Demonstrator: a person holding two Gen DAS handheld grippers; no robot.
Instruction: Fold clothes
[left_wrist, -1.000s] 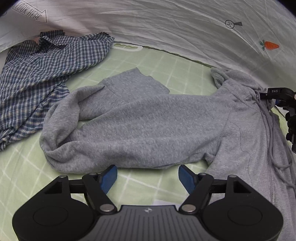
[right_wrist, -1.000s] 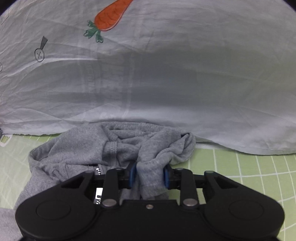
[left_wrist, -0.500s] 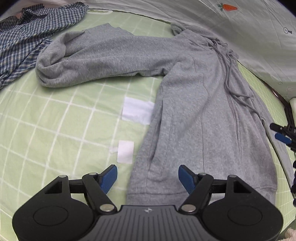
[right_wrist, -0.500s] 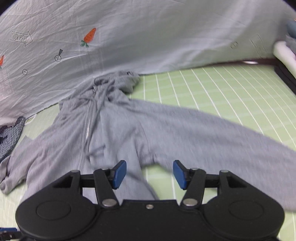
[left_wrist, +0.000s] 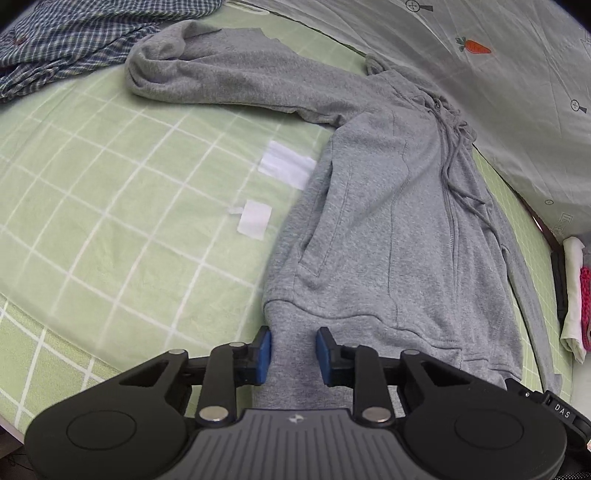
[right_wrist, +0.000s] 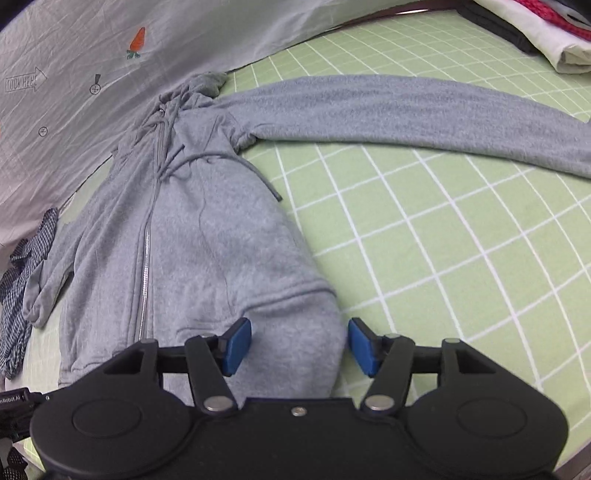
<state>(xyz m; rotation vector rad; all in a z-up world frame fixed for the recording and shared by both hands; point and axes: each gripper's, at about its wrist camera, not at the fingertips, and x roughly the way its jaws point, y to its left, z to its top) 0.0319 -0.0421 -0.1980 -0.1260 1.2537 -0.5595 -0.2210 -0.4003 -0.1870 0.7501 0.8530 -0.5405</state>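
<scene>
Hoodie (left_wrist: 388, 221) lies zip-up and flat on our green checked sheet (left_wrist: 110, 206), one sleeve stretched sideways. Our left gripper (left_wrist: 293, 352) is closing on the hem's corner, cloth between its blue pads. Our right gripper (right_wrist: 299, 345) straddles the other hem corner, jaws apart, pads not pressing. A plaid shirt (left_wrist: 66, 40) lies nearby.

Grey zip hoodie (left_wrist: 388, 206), flat, sleeves spread

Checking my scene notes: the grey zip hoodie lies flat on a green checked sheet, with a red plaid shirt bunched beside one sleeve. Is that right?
Not quite: the shirt bunched beside the sleeve is blue-and-white plaid, not red, as the left wrist view shows. The grey zip hoodie does lie flat on the green checked sheet.
</scene>
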